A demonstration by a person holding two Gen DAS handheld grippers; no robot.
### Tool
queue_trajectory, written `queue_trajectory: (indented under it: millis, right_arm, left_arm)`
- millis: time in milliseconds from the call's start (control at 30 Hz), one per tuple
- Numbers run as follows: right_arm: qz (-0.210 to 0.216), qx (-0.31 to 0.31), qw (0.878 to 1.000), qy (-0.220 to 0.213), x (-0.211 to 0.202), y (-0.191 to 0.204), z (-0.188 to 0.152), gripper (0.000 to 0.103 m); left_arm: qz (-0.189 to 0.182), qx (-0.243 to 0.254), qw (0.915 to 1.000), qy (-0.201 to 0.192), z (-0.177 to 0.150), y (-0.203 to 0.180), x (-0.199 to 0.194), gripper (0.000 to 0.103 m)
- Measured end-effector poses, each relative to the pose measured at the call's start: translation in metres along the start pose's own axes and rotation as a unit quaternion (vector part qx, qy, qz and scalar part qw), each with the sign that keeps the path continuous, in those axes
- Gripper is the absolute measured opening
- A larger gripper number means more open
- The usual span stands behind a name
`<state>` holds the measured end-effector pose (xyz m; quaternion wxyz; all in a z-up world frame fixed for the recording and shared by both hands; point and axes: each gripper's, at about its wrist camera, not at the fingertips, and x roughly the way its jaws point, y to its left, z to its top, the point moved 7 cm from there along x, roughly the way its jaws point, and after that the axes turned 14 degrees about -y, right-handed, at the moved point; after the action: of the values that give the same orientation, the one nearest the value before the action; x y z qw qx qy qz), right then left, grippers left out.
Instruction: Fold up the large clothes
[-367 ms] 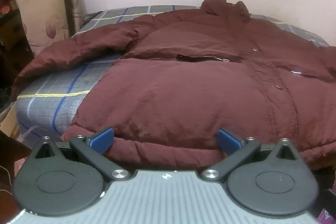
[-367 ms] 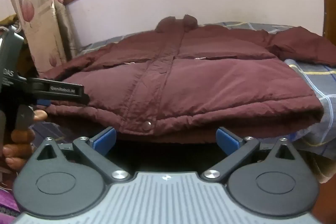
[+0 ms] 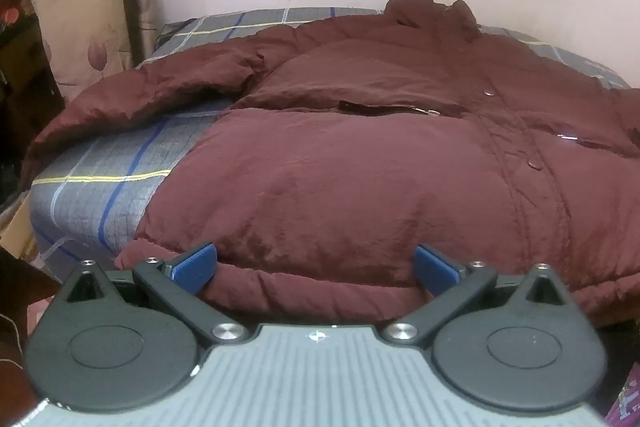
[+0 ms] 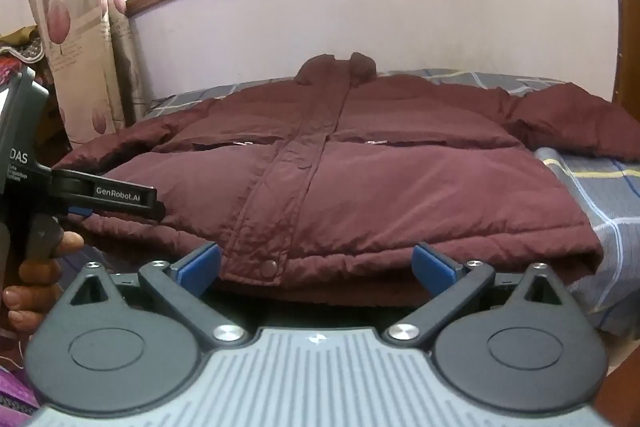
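Two tools stand wide apart at the jaws, gripping nothing. The left tool (image 3: pixel 315 265) tilts down at the jacket (image 3: pixel 360 163) hem; the right tool (image 4: pixel 316 267) faces it level. Compared with the earlier frame, both views are unchanged. The maroon padded jacket lies flat, snapped closed, centre frame on the plaid bed (image 3: pixel 100 171), sleeves spread.

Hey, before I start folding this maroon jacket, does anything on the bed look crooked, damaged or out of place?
Nothing stands out. The maroon jacket lies front up on the plaid bedsheet, placket closed, sleeves spread to both sides, hem at the near edge. No tears or spills show.
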<state>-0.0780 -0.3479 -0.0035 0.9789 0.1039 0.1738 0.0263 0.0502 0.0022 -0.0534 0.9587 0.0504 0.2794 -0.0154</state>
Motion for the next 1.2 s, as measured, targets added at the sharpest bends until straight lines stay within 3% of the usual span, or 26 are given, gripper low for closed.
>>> queue_trajectory:
  millis: [600,1200]
  right_arm:
    - [-0.003,-0.027,1.0,-0.01,0.028,0.032,0.016,0.103]
    - [-0.002,-0.011,1.0,0.006,0.032,0.03,0.01,0.103]
  left_arm:
    - [-0.001,0.007,1.0,-0.002,0.006,-0.002,0.001,0.103]
    - [-0.004,0.009,1.0,0.0,0.007,-0.006,0.005,0.103]
